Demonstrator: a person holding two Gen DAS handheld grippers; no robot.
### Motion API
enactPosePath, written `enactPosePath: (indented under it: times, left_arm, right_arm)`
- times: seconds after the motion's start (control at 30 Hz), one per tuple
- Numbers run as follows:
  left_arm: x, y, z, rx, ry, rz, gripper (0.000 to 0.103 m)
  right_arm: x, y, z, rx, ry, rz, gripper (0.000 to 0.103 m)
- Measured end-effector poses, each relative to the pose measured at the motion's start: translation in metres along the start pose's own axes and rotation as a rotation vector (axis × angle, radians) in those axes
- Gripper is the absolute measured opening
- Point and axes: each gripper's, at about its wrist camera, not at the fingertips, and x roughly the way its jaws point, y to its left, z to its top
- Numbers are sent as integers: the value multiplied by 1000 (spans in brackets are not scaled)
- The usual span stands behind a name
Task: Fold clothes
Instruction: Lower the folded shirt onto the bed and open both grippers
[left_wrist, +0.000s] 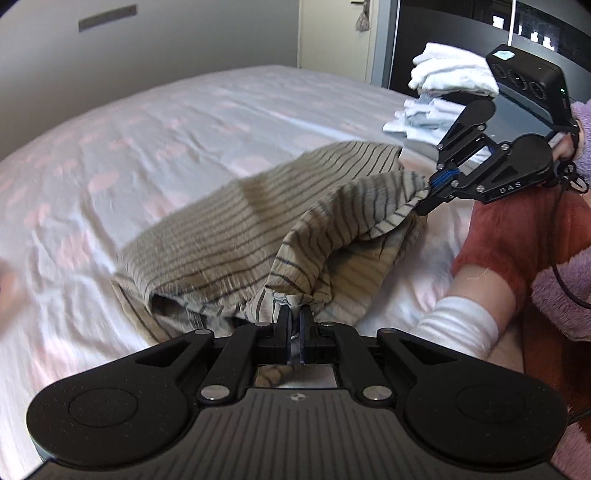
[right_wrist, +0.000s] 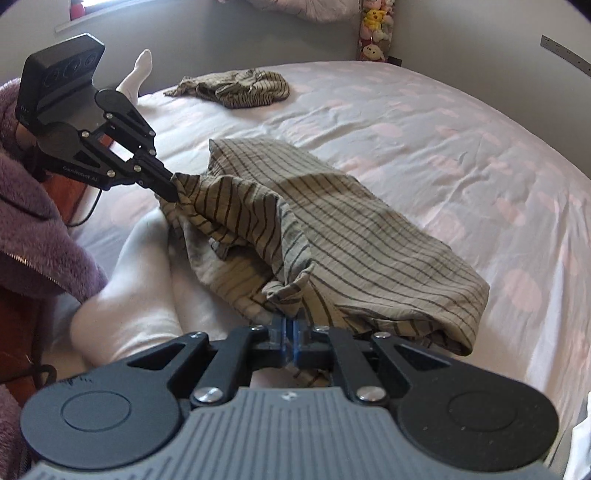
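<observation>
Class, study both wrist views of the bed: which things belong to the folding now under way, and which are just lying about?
In the job:
- striped garment, pinched at two edges
- left tool, shut on it
- right tool, shut on it

Lying about:
- crumpled striped garment farther up the bed
- stack of folded white clothes
- plush toys in the corner

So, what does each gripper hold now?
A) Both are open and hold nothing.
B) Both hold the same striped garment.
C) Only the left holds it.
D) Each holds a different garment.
B: the left gripper and the right gripper are each shut on an edge of the one striped garment.
</observation>
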Motion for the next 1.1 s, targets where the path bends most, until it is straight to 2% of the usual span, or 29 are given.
enactPosePath:
  times: [0.1, 0.2, 0.3, 0.4, 0.43, 0.47, 0.57, 0.6, 0.7, 0.73, 0.77, 0.83, 0.87, 0.97, 1.03, 1.1]
  left_arm:
    - [8, -1, -13, -13, 38, -11, 2]
    - [0, -7, -24, -16, 65, -32, 3]
    - [-13, -13, -28, -22, 28, 8, 4]
    - [-26, -19, -29, -26, -23, 59, 26]
    - [-25, -23, -25, -11, -35, 72, 38]
    - [-24, -27, -21, 4, -47, 85, 46]
    - [-21, -38, -11, 49, -78, 122, 46]
    - [-14, -41, -8, 63, -67, 134, 46]
    - [4, -48, -4, 106, -44, 159, 45]
    - [10, -50, -4, 113, -33, 164, 38]
    - [15, -51, -4, 121, -21, 168, 23]
    - [21, -52, -5, 135, 5, 162, 7]
    - [24, -52, -6, 142, 18, 159, 5]
    - [34, -55, -12, 184, 94, 139, 0]
    - [44, -55, -18, 200, 167, 134, 0]
    - [50, -52, -22, 169, 200, 113, 0]
  right_arm:
    - [2, 5, -3, -30, 29, -6, 12]
    - [-1, 13, -3, -72, 54, 0, 18]
    - [-7, 21, -3, -67, 34, -40, 29]
    - [-13, 28, -2, -63, 15, -79, 36]
    - [-15, 31, -2, -61, 8, -93, 39]
    - [-17, 33, -1, -60, 2, -106, 45]
    - [-21, 41, 1, -59, -17, -145, 48]
    - [-16, 45, 5, -70, -20, -158, 48]
    - [2, 54, 14, -118, -19, -192, 46]
    - [8, 57, 16, -136, -19, -200, 44]
    - [13, 59, 17, -151, -18, -200, 40]
    - [22, 62, 17, -175, -7, -197, 26]
    - [25, 64, 15, -194, 8, -194, 18]
    - [35, 69, 8, -270, 77, -192, 5]
    - [42, 70, 3, -304, 132, -201, 4]
    - [49, 70, 0, -318, 177, -199, 3]
